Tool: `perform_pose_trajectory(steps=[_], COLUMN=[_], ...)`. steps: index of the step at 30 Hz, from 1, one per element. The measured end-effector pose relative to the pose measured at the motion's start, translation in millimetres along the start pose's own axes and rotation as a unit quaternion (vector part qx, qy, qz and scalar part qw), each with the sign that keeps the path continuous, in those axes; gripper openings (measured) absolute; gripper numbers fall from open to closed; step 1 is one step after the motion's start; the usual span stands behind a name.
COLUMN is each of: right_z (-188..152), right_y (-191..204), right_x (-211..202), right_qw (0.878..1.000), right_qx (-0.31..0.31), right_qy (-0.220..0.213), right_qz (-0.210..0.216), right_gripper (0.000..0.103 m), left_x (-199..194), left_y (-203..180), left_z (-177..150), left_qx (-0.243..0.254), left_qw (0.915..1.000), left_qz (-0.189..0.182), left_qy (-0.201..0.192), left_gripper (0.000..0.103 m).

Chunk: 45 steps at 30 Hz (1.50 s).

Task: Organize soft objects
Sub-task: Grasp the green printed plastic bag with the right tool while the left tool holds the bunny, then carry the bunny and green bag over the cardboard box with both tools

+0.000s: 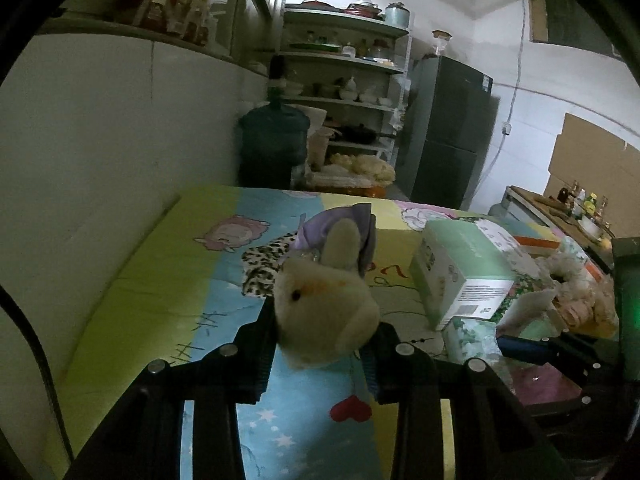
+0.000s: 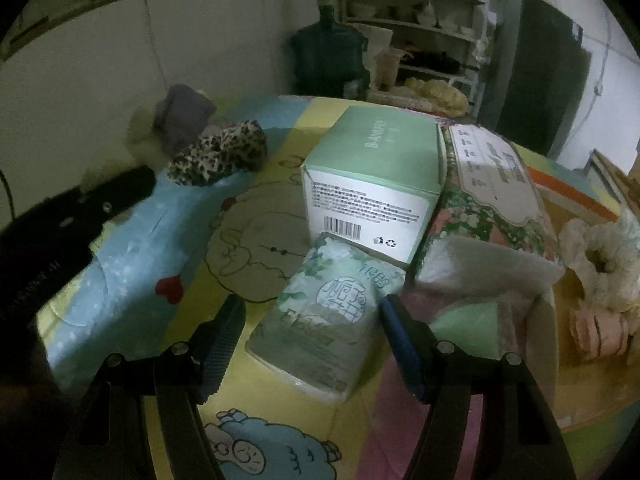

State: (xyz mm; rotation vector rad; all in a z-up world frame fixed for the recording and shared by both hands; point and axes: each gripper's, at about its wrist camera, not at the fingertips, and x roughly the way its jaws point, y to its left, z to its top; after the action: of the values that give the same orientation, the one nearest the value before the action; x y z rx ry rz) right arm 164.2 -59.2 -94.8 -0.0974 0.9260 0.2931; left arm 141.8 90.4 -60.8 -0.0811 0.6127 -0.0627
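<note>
My left gripper [image 1: 322, 344] pinched a cream plush toy [image 1: 326, 312] above the cartoon-print sheet [image 1: 160, 280], with bare sheet running left to the wall-side edge. My right gripper [image 2: 312, 336] stood wide, its fingers flanking a soft tissue pack [image 2: 324, 316] without touching. Just behind it sat a mint-green box [image 2: 372, 184]; a leopard-print scrunchie [image 2: 220, 156] lay well apart.

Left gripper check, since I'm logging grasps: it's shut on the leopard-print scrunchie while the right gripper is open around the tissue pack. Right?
Not quite. The left gripper is shut on the plush toy, per the left wrist view; the leopard-print scrunchie lies beyond. The rest holds.
</note>
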Motion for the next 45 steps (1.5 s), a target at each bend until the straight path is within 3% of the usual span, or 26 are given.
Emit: perform_pose_trajectory(steps=[1,7,19,30,45], right_z=[0,-2,7,3,-17], right_y=[3,10,9,-44,-107], right_x=[0,-7,-67,-119,-151], right_qw=[1.000,1.000,0.992,0.986,0.981], right_qx=[-0.009,-0.023,-0.021,0.016,0.052], right_qy=[-0.003,-0.021,-0.110,-0.165,-0.187], right_qz=[-0.010,-0.003,0.050,0.020,-0.014], right_gripper=[0.062,0.050,0.050,0.050,0.049], left_x=[-1,-9,-27,-35,-33], left_y=[1,6,-7,-55,-130], left_z=[0,3,10,21,32], left_qx=[-0.001,-0.005,-0.005,0.025,0.059], left_qw=[1.0000,0.9999,0.9994,0.9988,0.9960], left_qz=[0.002,0.010,0.020,-0.003,-0.048], left_qy=[-0.001,-0.010,-0.028,-0.041,-0.047], left_gripper=[0.037,0.037,0.037,0.037,0.037])
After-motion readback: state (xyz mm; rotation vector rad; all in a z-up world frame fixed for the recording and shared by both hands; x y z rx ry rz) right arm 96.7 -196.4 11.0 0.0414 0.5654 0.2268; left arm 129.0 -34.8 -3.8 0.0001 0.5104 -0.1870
